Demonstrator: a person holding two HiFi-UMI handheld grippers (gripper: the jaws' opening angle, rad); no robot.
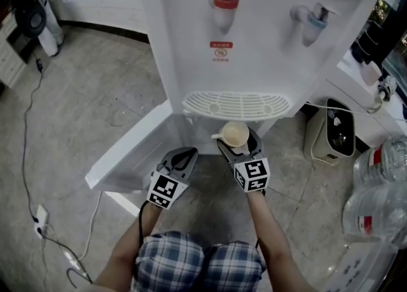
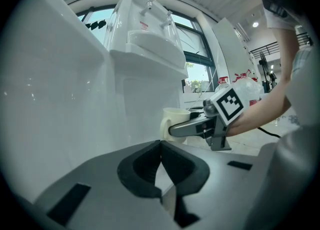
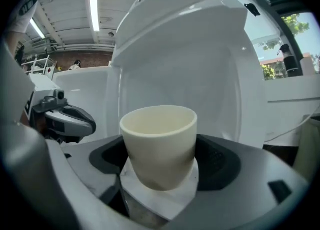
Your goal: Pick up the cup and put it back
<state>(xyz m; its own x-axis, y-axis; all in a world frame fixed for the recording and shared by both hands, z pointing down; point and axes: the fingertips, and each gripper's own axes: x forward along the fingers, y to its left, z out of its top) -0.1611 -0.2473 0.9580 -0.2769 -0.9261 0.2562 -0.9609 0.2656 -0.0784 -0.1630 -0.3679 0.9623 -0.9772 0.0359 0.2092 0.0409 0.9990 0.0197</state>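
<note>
The cup (image 1: pixel 235 135) is a plain cream mug, tapering towards its base, empty, upright, with a loop handle on its left side in the head view. It sits between the jaws of the right gripper (image 1: pixel 239 144), whose dark pads clamp its two sides. It is held just in front of the white water dispenser (image 1: pixel 267 42), below the slotted drip tray (image 1: pixel 235 105). The left gripper (image 1: pixel 184 156) is beside it, jaws together with nothing between them. The floor (image 1: pixel 95 93) is grey mottled tile. A red tap (image 1: pixel 224 6) and a blue tap (image 1: pixel 311 25) project above. Water bottles (image 1: pixel 380 189) stand at the right, and a cable (image 1: pixel 27 151) lies at the left.
</note>
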